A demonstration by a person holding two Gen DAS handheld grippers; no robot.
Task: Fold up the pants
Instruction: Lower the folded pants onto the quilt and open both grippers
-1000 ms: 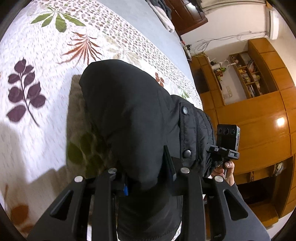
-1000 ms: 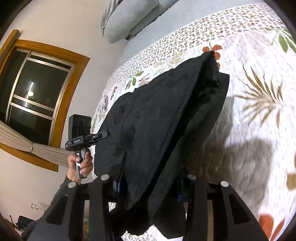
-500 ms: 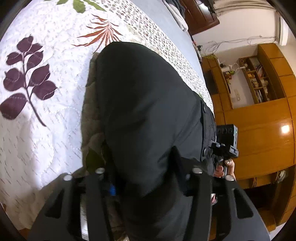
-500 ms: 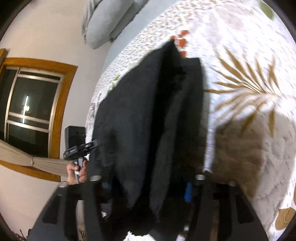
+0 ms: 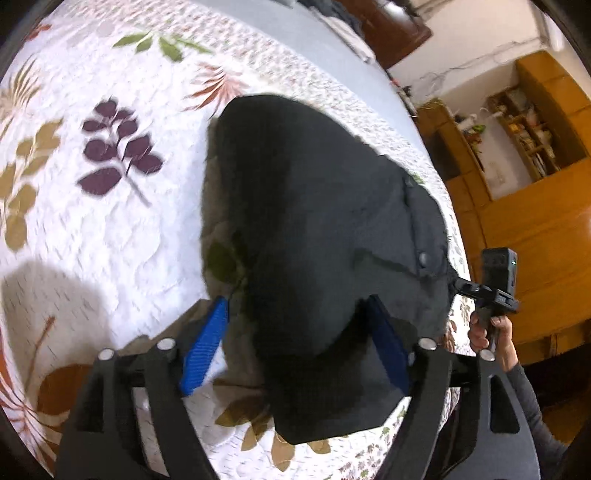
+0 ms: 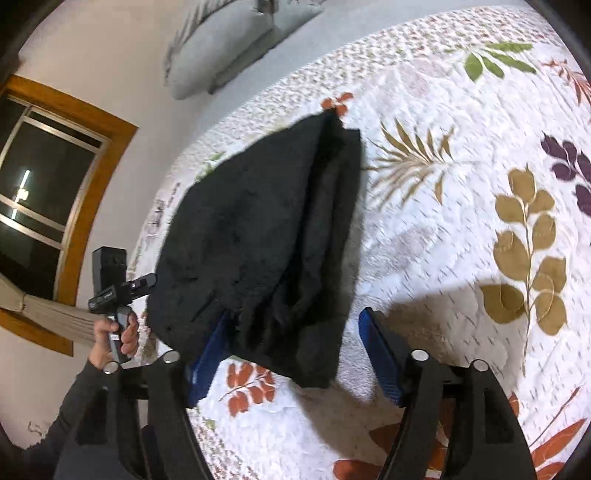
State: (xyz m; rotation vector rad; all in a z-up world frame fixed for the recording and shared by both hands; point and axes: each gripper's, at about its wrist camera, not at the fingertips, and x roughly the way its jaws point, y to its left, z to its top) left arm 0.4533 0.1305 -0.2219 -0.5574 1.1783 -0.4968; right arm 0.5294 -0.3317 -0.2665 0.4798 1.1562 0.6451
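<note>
Black padded pants [image 5: 317, 236] lie folded in a thick bundle on the leaf-print bedspread [image 5: 110, 229]. My left gripper [image 5: 299, 343] is open, its blue pads on either side of the bundle's near end, which hangs loose between them. In the right wrist view the same pants [image 6: 266, 236] lie on the bedspread [image 6: 461, 229]. My right gripper [image 6: 295, 354] is open, the near edge of the pants over its left pad, the right pad apart from the cloth. Each gripper shows in the other's view, hand-held: the right gripper [image 5: 491, 284] and the left gripper [image 6: 118, 288].
A grey pillow [image 6: 229, 40] lies at the head of the bed. A window with a wooden frame [image 6: 48, 184] is to the left. Wooden cabinets and shelves [image 5: 532, 147] stand past the bed's far side. Folded clothes [image 5: 347, 22] sit at the bed's far end.
Both grippers opened and let go of the pants, which now rest on the bedspread. Both grippers drew back a little from the bundle.
</note>
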